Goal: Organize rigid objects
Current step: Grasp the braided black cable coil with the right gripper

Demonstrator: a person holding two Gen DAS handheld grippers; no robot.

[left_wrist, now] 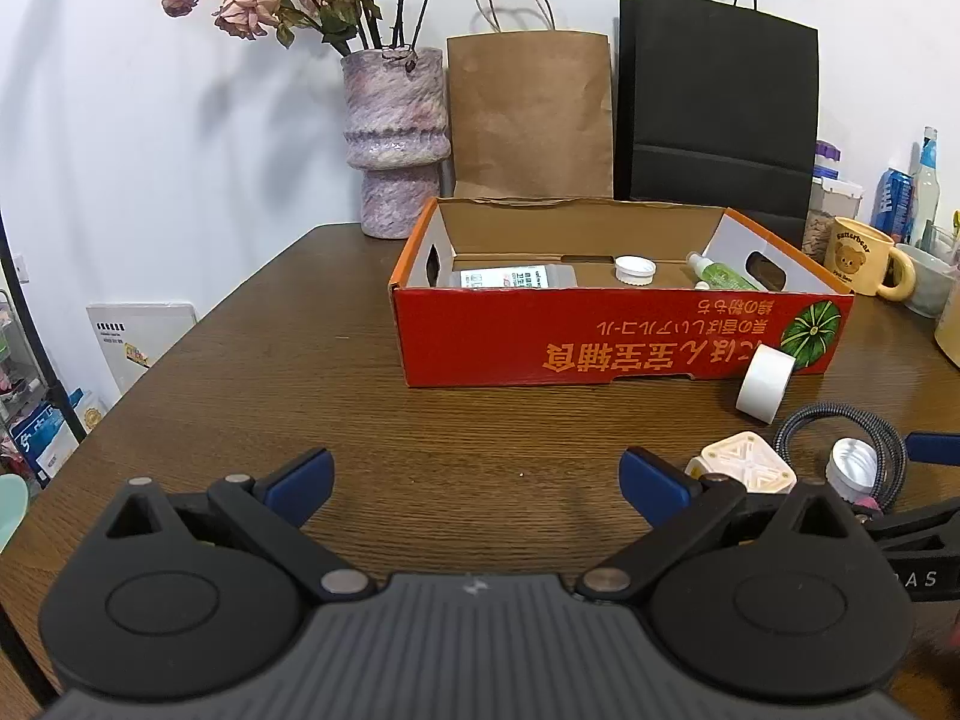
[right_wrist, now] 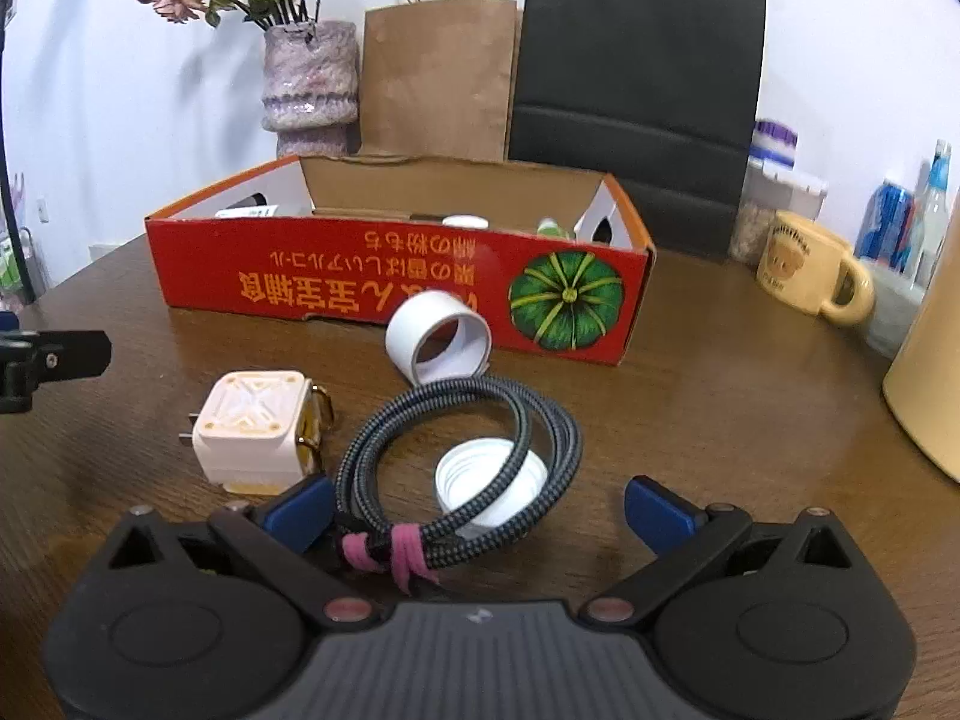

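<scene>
Both grippers, left gripper (left_wrist: 477, 480) and right gripper (right_wrist: 480, 510), are black with blue pads (silver pivot pins).

A dark wooden surface (left_wrist: 252, 360) with a rounded far edge stands against a plain white wall (left_wrist: 150, 120). At the far side stand a mottled pink vase (left_wrist: 396, 138) of dried roses (left_wrist: 252, 6), a brown paper bag (left_wrist: 531, 114) and a black paper bag (left_wrist: 720, 108). A black metal rack (left_wrist: 36, 372) stands at the left.
</scene>
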